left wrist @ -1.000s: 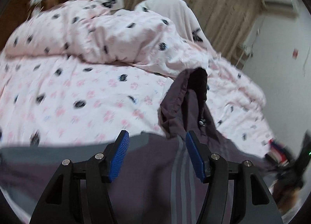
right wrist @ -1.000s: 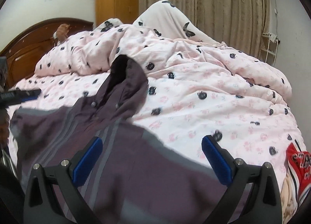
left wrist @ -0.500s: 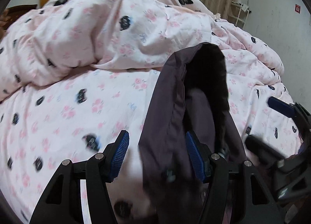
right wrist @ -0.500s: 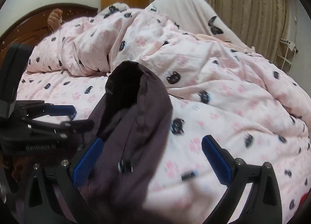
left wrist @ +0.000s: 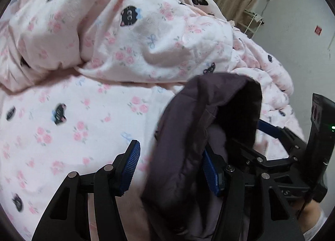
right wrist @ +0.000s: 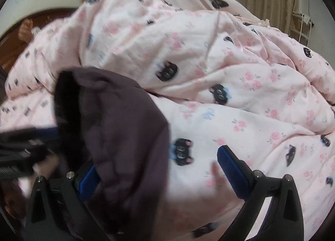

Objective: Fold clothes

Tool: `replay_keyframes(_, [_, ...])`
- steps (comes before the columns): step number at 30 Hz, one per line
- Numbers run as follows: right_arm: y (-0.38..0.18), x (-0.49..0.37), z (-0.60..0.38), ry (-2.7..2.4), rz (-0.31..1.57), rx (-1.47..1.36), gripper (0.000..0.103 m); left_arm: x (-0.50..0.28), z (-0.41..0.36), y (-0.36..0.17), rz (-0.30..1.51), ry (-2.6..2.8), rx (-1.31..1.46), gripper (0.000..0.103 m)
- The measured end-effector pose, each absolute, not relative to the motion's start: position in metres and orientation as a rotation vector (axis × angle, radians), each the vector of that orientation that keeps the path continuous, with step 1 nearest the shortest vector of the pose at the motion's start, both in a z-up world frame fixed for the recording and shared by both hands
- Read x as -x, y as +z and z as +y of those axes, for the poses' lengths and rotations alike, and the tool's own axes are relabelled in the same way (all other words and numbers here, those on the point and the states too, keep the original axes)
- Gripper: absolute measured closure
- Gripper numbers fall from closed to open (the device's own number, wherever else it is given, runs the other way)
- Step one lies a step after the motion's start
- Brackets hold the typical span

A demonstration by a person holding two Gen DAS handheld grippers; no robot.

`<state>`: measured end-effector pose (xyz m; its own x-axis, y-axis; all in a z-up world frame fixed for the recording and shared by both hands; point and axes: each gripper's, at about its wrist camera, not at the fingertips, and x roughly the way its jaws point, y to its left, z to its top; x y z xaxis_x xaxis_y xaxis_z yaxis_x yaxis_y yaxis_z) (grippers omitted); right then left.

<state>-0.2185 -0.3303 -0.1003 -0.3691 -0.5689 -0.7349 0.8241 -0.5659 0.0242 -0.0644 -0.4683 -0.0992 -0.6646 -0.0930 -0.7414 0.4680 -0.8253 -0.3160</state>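
The dark jacket (left wrist: 188, 136) stands bunched on the bed (left wrist: 73, 126), its hood between the left gripper (left wrist: 170, 164) and right gripper (right wrist: 159, 169). Both grippers stand apart, gripping nothing. A shallow pinch could catch one layer, and the fold would slump.

Your left gripper (left wrist: 170, 166) and right gripper (right wrist: 156, 173) sit close together. Both angle downward, jaws apart.

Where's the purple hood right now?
The hood stands up on the pink quilt, between the left gripper and right gripper: right of middle in the left view, left of middle in the right view.
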Motion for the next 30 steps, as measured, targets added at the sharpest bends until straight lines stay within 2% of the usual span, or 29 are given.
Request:
replay_keyframes(3, [-0.11, 0.226, -0.326, -1.999, 0.482, -0.898, 0.0, 0.072, -0.464, -0.099, 0.677, -2.535, -1.095, 0.05])
replay_keyframes(12, [-0.111, 0.237, -0.312, -2.102, 0.517, -0.811, 0.0, 0.082, -0.467, -0.107, 0.357, -2.319, -1.05, 0.05])
replay_keyframes(14, [-0.102, 0.244, -0.3, -2.195, 0.48, -0.777, 0.0, 0.071, -0.475, -0.104, 0.328, -2.252, -0.988, 0.05])
replay_keyframes(16, [-0.095, 0.245, -0.29, -2.252, 0.439, -0.743, 0.0, 0.058, -0.48, -0.095, 0.305, -2.236, -0.901, 0.032])
replay_keyframes(17, [-0.091, 0.243, -0.288, -2.26, 0.423, -0.73, 0.0, 0.052, -0.482, -0.091, 0.294, -2.228, -0.857, 0.03])
replay_keyframes(22, [-0.088, 0.22, -0.312, -2.111, 0.44, -0.712, 0.0, 0.051, -0.476, -0.081, 0.271, -2.277, -0.823, 0.03])
replay_keyframes(26, [-0.091, 0.206, -0.341, -2.096, 0.542, -0.684, 0.0, 0.053, -0.471, -0.082, 0.237, -2.286, -0.852, 0.03])
replay_keyframes(30, [-0.109, 0.212, -0.359, -2.086, 0.646, -0.749, 0.0, 0.068, -0.47, -0.107, 0.232, -2.269, -1.019, 0.03])
